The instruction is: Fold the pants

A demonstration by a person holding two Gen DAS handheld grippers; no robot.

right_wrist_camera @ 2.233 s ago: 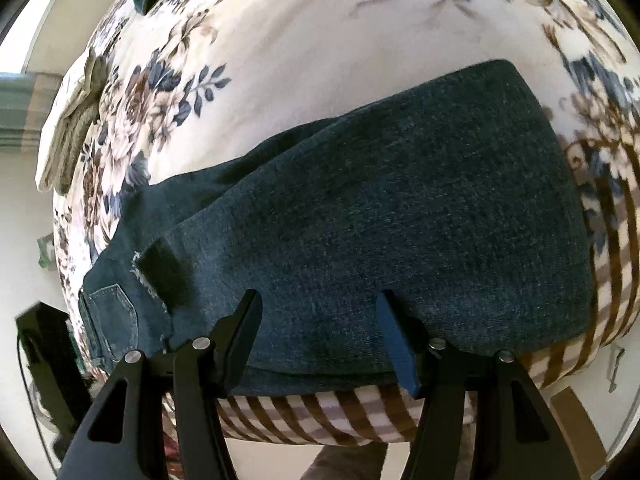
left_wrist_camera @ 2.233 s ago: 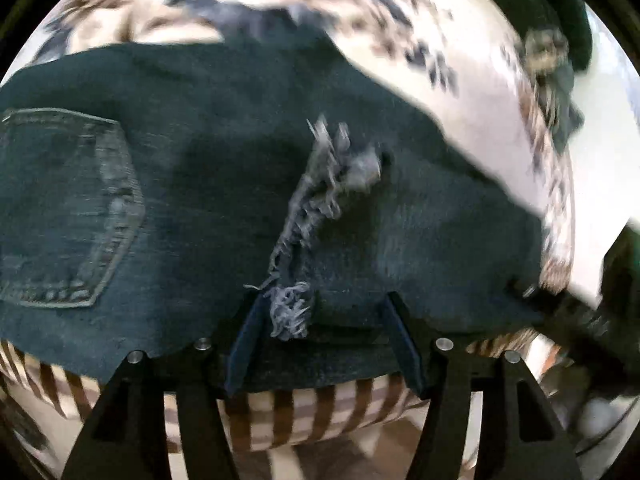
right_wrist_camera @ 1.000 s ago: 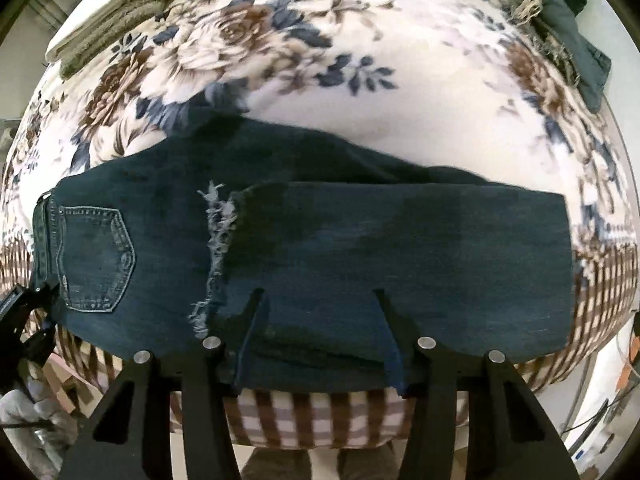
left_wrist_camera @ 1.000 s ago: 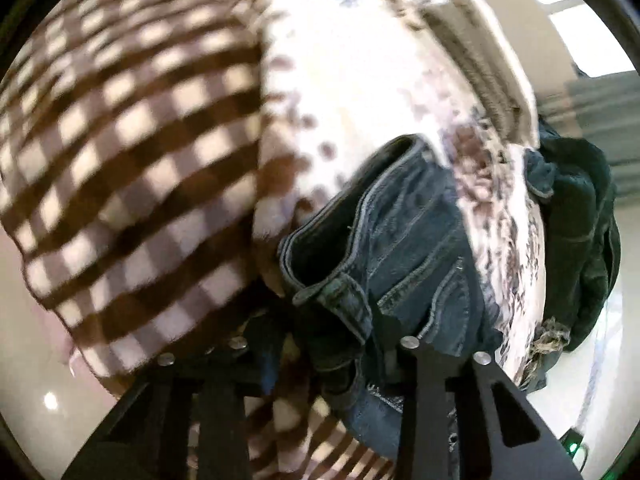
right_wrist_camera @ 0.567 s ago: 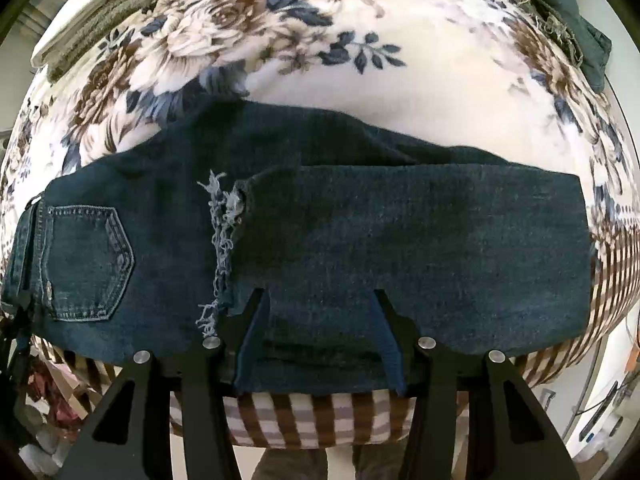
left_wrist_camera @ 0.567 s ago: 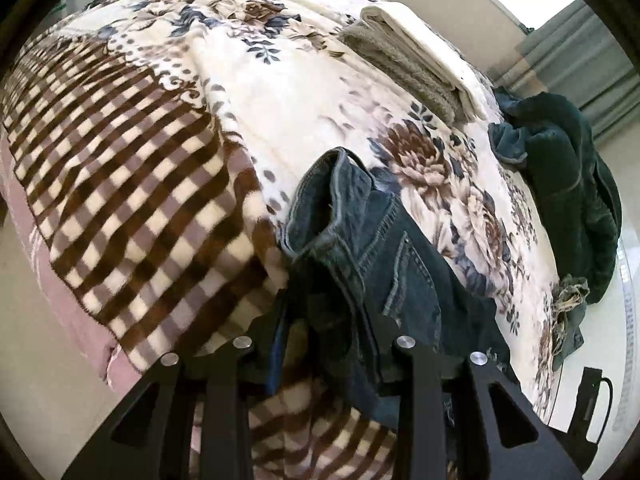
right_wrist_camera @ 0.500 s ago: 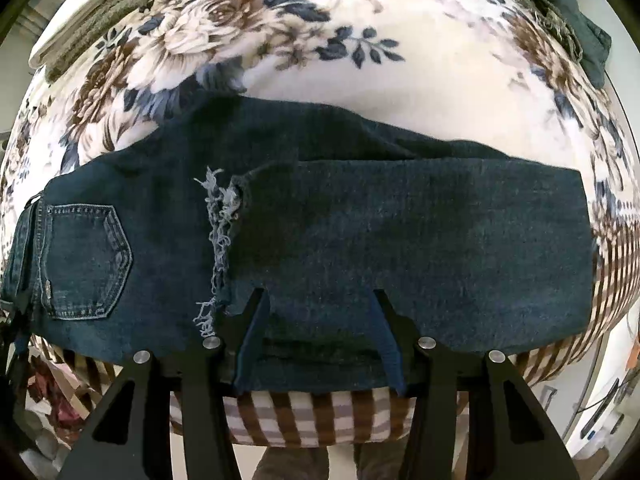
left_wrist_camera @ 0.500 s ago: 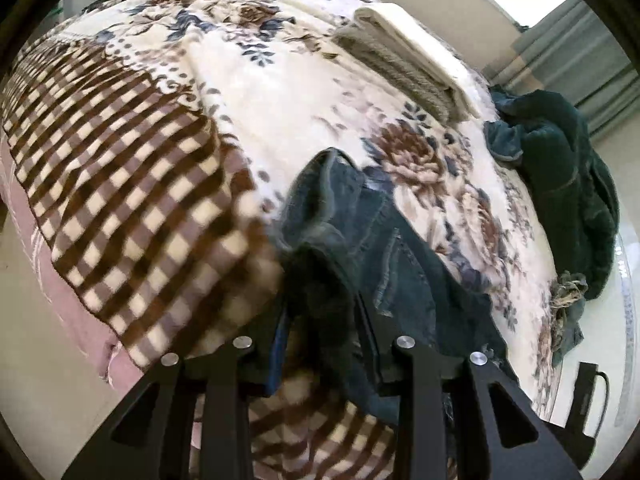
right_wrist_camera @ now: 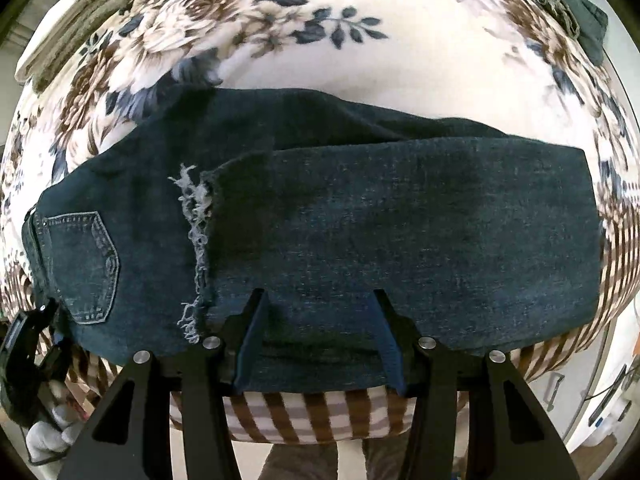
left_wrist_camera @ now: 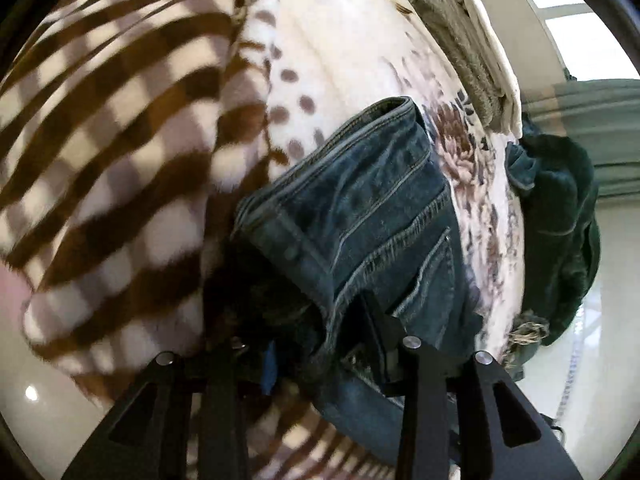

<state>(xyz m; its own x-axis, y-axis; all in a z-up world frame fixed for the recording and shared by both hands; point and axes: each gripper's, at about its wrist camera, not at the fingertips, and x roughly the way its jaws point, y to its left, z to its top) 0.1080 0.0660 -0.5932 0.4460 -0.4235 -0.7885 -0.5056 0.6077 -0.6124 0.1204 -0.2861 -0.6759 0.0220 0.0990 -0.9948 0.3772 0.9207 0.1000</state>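
Dark blue jeans [right_wrist_camera: 400, 240] lie folded lengthwise across the bed, the back pocket [right_wrist_camera: 88, 268] at the left and a frayed hem [right_wrist_camera: 196, 240] laid over the middle. My right gripper [right_wrist_camera: 318, 298] points straight down over the jeans' near edge, open, with flat denim under its fingers. My left gripper [left_wrist_camera: 312, 320] is at the waistband [left_wrist_camera: 340, 152], which rests on the blanket. Its jaws are opening, with bunched denim loose between them. In the right wrist view the left gripper [right_wrist_camera: 36, 332] sits at the waistband corner.
The floral blanket [right_wrist_camera: 360, 60] has a brown checked border [left_wrist_camera: 120, 140] hanging over the bed's edge. Folded towels [left_wrist_camera: 472, 52] and a dark green garment [left_wrist_camera: 560, 220] lie at the far side. A gloved hand [right_wrist_camera: 48, 436] and the person's legs [right_wrist_camera: 304, 460] are beside the bed.
The left gripper has swung down with the waistband, which was lifted and now lies on the blanket, and its fingers stand wider apart. The right gripper has sunk slightly toward the jeans.
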